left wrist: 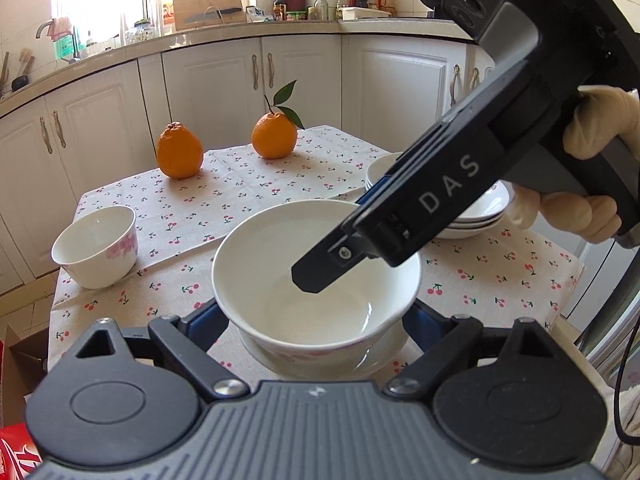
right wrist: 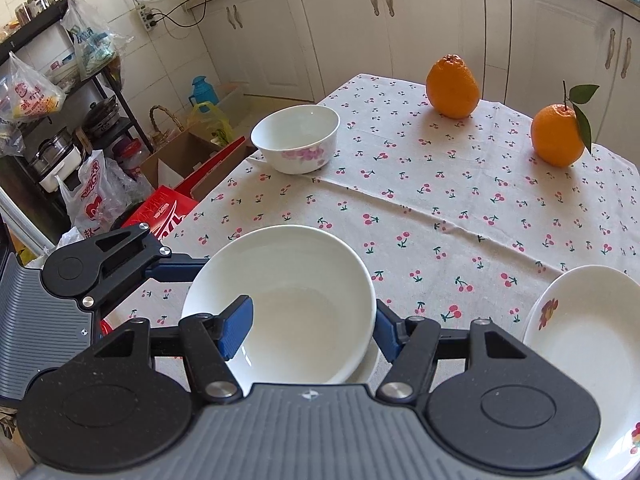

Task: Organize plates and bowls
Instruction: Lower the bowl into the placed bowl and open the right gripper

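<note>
A large white bowl [left wrist: 280, 256] [right wrist: 304, 264] sits on a small plate [left wrist: 380, 354] near the table's front. My left gripper [left wrist: 316, 328] is open, its fingers on either side of the bowl's base, apart from it. My right gripper [right wrist: 308, 330] straddles the bowl's near rim, one blue pad [right wrist: 236, 330] inside and the other pad [right wrist: 386, 334] outside; its tip [left wrist: 316, 276] reaches into the bowl in the left wrist view. A small white bowl with pink flowers [left wrist: 96, 246] [right wrist: 298, 138] stands far left. A stack of white plates [left wrist: 476, 210] [right wrist: 588, 344] lies at the right.
Two oranges [left wrist: 178, 152] [left wrist: 274, 134] sit at the far side of the cherry-print tablecloth [left wrist: 260, 188]. White kitchen cabinets [left wrist: 216, 80] stand behind the table. Boxes and bags [right wrist: 160, 184] crowd the floor to the left.
</note>
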### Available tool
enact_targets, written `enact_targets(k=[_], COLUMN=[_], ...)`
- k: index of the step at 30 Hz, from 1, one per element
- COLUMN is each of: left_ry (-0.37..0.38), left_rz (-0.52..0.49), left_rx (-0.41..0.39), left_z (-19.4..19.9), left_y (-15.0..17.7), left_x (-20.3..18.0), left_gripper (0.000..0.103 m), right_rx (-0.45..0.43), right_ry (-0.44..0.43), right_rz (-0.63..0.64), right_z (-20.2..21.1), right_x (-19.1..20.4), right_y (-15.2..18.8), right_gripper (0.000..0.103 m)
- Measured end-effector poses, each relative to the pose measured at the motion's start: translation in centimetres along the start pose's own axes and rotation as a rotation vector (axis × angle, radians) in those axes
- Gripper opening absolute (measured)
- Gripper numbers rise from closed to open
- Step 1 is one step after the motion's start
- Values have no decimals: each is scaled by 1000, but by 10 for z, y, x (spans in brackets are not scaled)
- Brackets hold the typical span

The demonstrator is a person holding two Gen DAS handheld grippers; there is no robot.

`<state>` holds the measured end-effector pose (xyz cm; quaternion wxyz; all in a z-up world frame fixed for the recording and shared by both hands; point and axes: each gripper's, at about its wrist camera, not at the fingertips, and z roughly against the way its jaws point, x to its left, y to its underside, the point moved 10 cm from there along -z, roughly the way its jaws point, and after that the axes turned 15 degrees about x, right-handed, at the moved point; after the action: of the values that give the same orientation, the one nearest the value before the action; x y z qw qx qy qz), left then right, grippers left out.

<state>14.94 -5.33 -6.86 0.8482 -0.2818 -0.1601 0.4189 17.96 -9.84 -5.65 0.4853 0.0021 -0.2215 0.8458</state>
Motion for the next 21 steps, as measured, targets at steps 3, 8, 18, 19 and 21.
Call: enact_targets(k=[3, 8, 18, 19, 21], left_ry=[5, 8, 21, 28, 45], left_rz=[-5, -12, -9, -4, 6], left_rx=[7, 15, 18, 20, 22], left_z=[-3, -6, -9, -9, -10], left_y=[0, 2, 3, 4, 5], left_x=[-1, -2, 0, 1, 2], left_gripper=[93, 93, 94, 94, 95], right_rx=[9, 15, 14, 14, 13], right_ry=[0, -2, 7, 10, 18], right_rz=[-5, -15, -6, -4, -3], right_z=[-3, -7, -10, -10, -10], right_x=[-2, -5, -5, -5, -5], right_y=[2, 4, 4, 4, 4], right_gripper=[69, 69, 70, 71, 72])
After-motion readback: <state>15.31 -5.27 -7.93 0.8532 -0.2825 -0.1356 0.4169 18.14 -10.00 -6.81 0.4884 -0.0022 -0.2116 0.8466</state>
